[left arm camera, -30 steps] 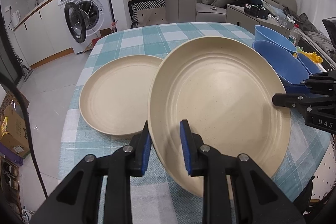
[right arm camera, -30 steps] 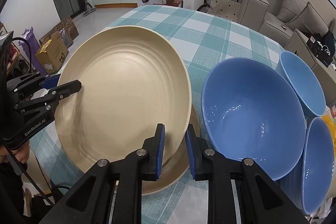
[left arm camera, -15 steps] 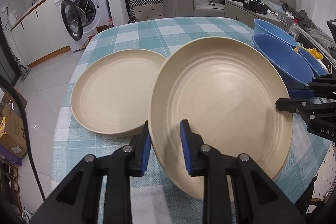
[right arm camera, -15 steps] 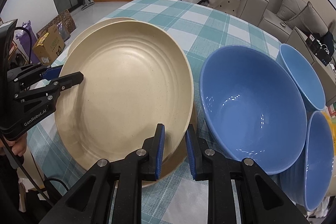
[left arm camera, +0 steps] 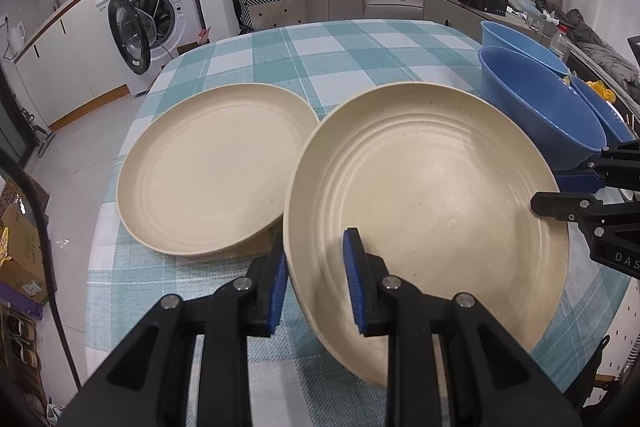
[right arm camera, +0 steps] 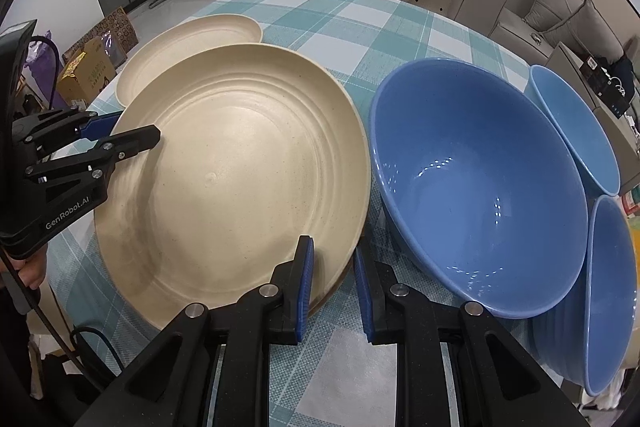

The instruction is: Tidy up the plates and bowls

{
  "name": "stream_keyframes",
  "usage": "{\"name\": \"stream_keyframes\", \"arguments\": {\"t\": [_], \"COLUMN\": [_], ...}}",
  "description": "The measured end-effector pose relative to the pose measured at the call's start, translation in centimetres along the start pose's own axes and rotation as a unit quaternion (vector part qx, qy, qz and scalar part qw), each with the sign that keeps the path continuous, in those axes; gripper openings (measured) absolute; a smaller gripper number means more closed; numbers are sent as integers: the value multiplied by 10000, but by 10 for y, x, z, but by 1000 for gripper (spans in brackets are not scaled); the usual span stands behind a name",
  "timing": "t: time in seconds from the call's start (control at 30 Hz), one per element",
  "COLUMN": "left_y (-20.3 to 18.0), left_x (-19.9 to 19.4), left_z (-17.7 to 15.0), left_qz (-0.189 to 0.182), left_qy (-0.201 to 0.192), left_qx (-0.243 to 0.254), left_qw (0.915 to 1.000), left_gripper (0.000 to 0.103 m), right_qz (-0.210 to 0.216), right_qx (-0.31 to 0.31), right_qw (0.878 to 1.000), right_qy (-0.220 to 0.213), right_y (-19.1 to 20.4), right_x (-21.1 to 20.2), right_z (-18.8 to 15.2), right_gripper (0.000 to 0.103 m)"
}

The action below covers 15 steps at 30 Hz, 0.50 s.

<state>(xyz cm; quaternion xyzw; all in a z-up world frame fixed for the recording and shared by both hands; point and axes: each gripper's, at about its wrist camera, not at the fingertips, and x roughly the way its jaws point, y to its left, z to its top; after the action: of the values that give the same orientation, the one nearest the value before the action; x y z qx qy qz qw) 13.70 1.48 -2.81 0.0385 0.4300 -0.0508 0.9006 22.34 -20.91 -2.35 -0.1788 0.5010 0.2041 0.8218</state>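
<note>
The left gripper (left arm camera: 314,283) had its jaws clamped on the near rim of a large cream plate (left arm camera: 432,203), one jaw outside the rim and one inside the well. The right gripper (right arm camera: 331,287) gripped the same plate (right arm camera: 240,179) at the opposite edge, jaws closed on the rim. Held between the two, the plate sat tilted above a bench (left arm camera: 320,55) covered in a teal and white checked cloth. A second cream plate (left arm camera: 212,171) lay flat on the cloth just beside it, its edge partly hidden under the held one. On the other side stood a large blue bowl (right arm camera: 480,183) close to the held plate, with two smaller blue bowls (right arm camera: 576,131) (right arm camera: 612,287) crowded behind it. A washing machine (left arm camera: 148,11) stood open in the background.
</note>
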Motion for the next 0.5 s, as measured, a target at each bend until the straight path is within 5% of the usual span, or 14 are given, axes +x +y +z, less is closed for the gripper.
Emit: {"name": "stream_keyframes", "arguments": {"t": [0.5], "left_y": [-12], "left_x": [10], "left_z": [-3], "left_qz": [245], "left_qy": [125], "left_qx": [292], "left_qw": [9992], "left_gripper": [26], "right_qz": [-168], "right_qx": [-92], "right_qw": [9996], "right_qy": [212], "right_y": [4], "right_x": [10], "right_z": [-3], "right_gripper": [22]}}
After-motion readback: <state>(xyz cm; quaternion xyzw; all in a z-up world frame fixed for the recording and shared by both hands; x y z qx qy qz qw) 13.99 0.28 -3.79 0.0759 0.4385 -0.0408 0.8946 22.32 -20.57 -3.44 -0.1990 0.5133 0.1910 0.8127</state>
